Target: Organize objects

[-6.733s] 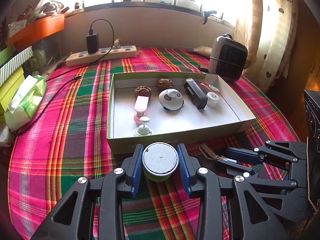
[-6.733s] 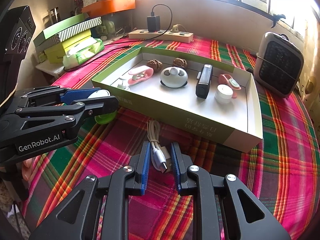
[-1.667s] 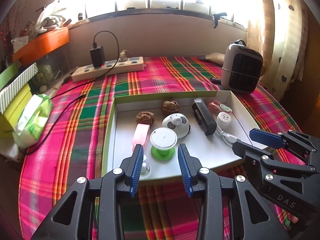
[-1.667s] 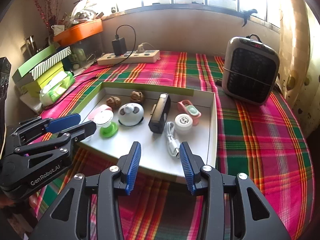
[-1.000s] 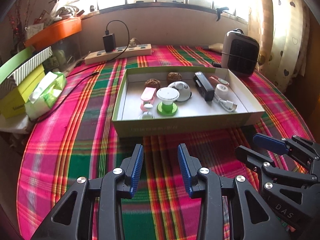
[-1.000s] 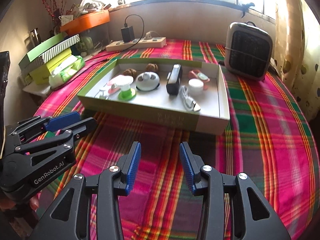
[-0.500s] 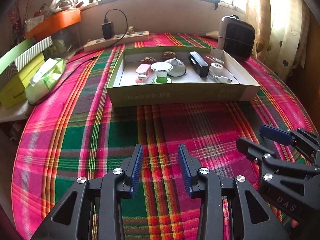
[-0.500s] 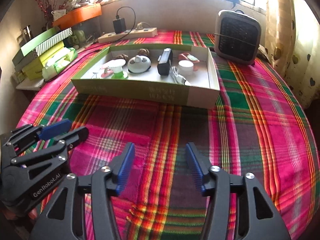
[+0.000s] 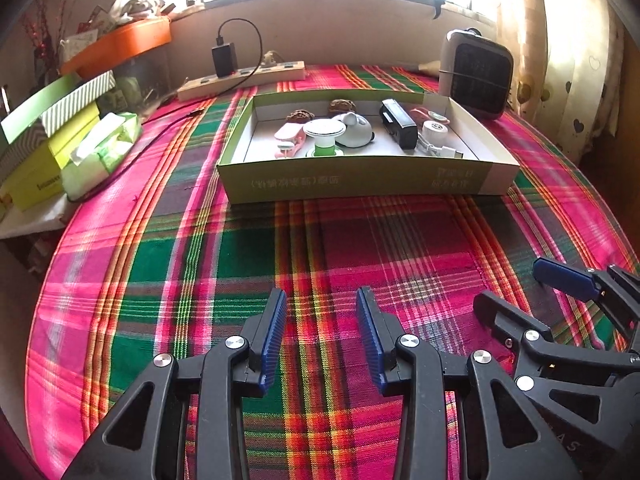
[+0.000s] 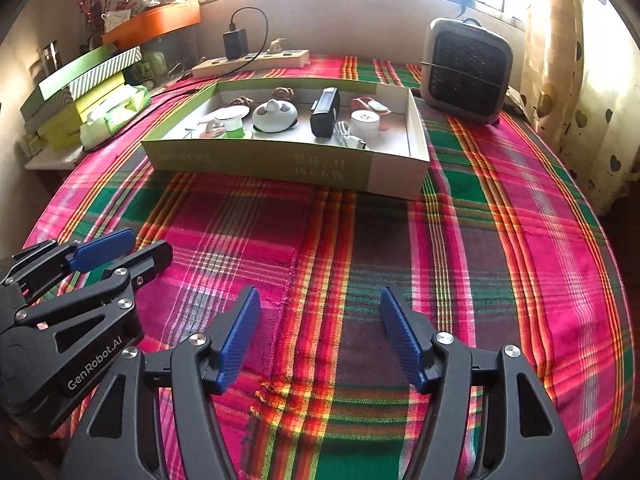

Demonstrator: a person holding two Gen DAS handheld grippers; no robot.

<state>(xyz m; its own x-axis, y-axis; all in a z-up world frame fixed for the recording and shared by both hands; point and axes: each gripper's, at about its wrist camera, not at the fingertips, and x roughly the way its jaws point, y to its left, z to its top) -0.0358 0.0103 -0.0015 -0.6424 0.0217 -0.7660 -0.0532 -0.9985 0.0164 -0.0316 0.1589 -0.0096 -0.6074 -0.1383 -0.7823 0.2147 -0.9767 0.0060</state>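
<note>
Both grippers are seen empty over the plaid cloth [image 9: 248, 240], the left gripper [image 9: 321, 334] parted, the right gripper [image 10: 320, 336] opening; the filled box [image 10: 280, 160] lies far; only the right view shows the left gripper's side lettering.

Lettering "GenRobot.AI", white, on the black plastic body of the left gripper [image 10: 120, 254], at eight o'clock in the right wrist view. Pale printed characters on the front wall of the green-and-white cardboard box [image 10: 256, 160], at twelve o'clock: too blurred to read.
</note>
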